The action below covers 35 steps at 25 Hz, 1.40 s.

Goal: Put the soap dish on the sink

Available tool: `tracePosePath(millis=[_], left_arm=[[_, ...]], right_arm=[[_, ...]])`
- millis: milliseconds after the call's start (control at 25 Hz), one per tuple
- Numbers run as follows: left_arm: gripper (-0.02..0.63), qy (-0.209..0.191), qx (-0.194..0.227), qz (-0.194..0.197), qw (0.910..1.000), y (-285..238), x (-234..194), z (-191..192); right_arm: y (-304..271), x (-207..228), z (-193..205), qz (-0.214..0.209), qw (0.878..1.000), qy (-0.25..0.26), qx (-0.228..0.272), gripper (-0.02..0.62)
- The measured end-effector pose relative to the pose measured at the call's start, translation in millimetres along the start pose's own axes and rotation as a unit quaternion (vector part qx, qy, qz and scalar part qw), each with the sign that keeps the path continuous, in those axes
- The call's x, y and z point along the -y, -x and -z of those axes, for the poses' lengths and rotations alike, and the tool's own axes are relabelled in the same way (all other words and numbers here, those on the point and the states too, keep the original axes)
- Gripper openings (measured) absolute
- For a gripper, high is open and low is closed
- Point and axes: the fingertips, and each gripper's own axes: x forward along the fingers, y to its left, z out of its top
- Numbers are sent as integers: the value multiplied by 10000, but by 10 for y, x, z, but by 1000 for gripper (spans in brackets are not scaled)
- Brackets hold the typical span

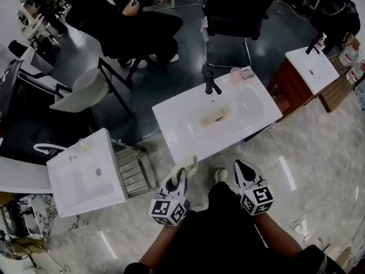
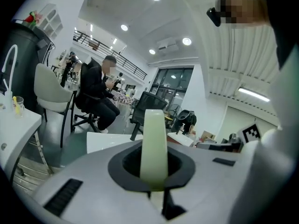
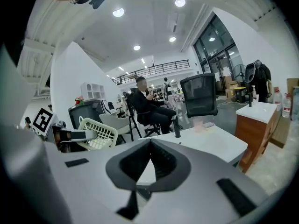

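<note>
Soap dish, pale cream-green with latticed sides, stands edge-on clamped in my left gripper; my right gripper is pinched together, empty.

No legible text or labels

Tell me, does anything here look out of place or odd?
Only mildly. The pale green soap dish is pinched on edge in the left tongs, not yet on the white sink, and a yellowish object lies in the basin. Nothing looks spilled or broken.
</note>
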Motion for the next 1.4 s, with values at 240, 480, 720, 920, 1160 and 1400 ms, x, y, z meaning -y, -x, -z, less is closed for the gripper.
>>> tracePosePath(millis=[240,480,720,920,1160,1400], left_arm=[[20,46,-40,-81,9999,-508,27,-77],[20,262,-35,-327,9991,-958,2,-145],[20,611,29,-621,9962,-1316,-141,-187],[20,139,41,-866,9961,-1556,-171,-299],[20,364,197,-1144,9926,-1853,-443,-313],[20,307,-79,-1245,9917,-2118,-849,-165]], right_arm=[[-366,398,-240,-279,9996,-12,78,-2],[-654,737,-355,-445,9990,19,35,-2],[-984,975,-474,-695,9971,311,-5,-2],[-1191,1111,-562,-872,9950,483,-55,-2],[-1450,1060,-529,-1264,9889,742,-252,-2],[-1637,1013,-407,-1168,9906,616,-360,-2]])
